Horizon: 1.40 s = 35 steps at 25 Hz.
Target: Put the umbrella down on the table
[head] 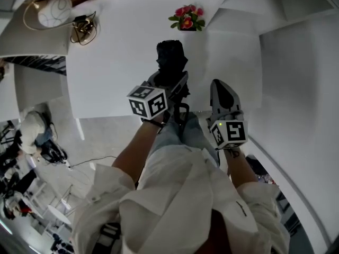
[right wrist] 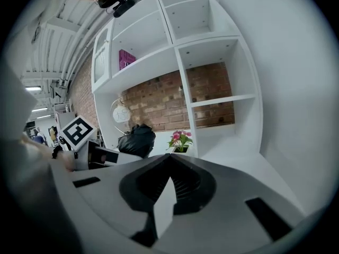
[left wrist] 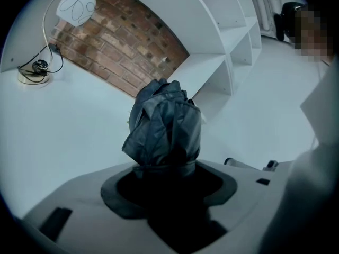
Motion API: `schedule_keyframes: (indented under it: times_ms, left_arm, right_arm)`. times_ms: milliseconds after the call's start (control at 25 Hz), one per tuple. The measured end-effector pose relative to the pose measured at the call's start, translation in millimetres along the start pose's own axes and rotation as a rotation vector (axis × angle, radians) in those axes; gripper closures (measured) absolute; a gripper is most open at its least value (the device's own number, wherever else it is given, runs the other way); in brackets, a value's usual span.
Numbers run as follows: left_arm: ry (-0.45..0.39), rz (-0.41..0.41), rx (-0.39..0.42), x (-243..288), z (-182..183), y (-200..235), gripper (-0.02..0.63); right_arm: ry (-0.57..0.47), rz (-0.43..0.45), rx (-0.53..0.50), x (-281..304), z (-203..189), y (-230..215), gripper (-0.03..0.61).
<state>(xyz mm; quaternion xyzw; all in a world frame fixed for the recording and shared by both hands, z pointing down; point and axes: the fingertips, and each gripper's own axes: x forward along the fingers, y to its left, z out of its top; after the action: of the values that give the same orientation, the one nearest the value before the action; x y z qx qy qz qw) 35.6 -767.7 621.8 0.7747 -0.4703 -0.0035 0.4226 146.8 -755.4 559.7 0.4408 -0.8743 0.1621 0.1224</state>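
Observation:
A black folded umbrella (head: 170, 60) is held over the near part of the white table (head: 116, 62), its bunched fabric end pointing away from me. My left gripper (head: 172, 82) is shut on it around the middle, and the umbrella's handle end hangs behind the jaws near my knees. In the left gripper view the dark grey fabric of the umbrella (left wrist: 165, 123) rises out from between the jaws of the left gripper (left wrist: 165, 167). I cannot tell whether the umbrella touches the tabletop. My right gripper (head: 219, 84) hovers to the right of it, shut and empty, its jaws meeting at a point (right wrist: 168, 157).
A small pot of pink flowers (head: 187, 18) stands at the table's far edge. A round white lamp (head: 53, 10) and a coiled cable (head: 83, 28) sit at the far left. White shelves (right wrist: 180, 52) against a brick wall rise behind, with a pink box (right wrist: 126, 59) on one.

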Motion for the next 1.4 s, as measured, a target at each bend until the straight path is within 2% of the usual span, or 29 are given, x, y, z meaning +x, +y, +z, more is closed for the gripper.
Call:
schedule_keyframes:
  times_ms: [360, 800, 1200, 1400]
  left_arm:
    - [0.113, 0.142, -0.037, 32.3, -33.7, 45.9, 0.347]
    - [0.22, 0.251, -0.068, 49.3, -50.3, 74.6, 0.342]
    - [0.297, 0.376, -0.044, 54.2, -58.9, 89.0, 0.336]
    - [0.318, 0.404, -0.029, 56.5, -60.6, 89.4, 0.327]
  right_arm:
    - [0.042, 0.039, 0.029, 19.6, -26.8, -9.3, 0.56]
    - [0.069, 0.04, 0.059, 26.3, -43.1, -16.1, 0.56]
    - [0.071, 0.03, 0.059, 22.5, -42.5, -22.5, 0.56]
    - [0.063, 0.019, 0.067, 15.7, -39.7, -27.1, 0.56]
